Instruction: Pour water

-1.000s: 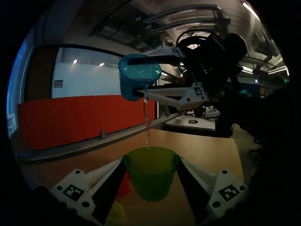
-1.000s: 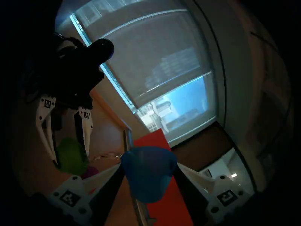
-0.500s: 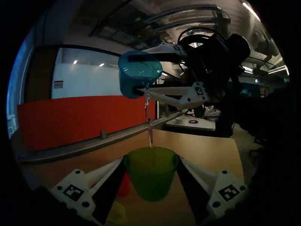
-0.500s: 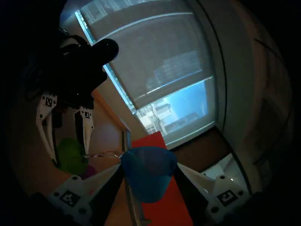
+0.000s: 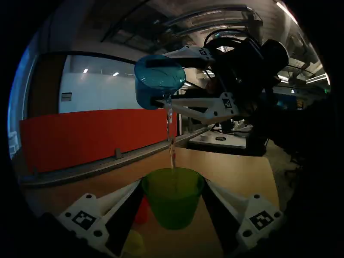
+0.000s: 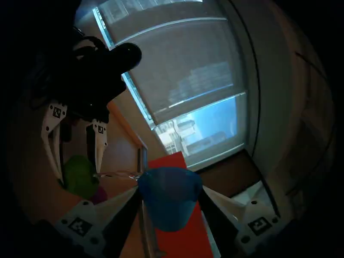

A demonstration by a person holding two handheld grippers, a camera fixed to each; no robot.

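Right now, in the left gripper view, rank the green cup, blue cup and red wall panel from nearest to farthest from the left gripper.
1. green cup: held in the jaws of the left gripper, low centre.
2. blue cup: tilted above, pouring down.
3. red wall panel: far behind, left.

Red shape and yellow shape peek from behind a finger, unidentifiable. Purple blob hides behind the green cup.

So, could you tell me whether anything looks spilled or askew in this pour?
Nothing stands out. The tilted blue cup in the right gripper sends a stream of water into the green cup, upright in the left gripper. I see no puddle on the table, though the light is dim.
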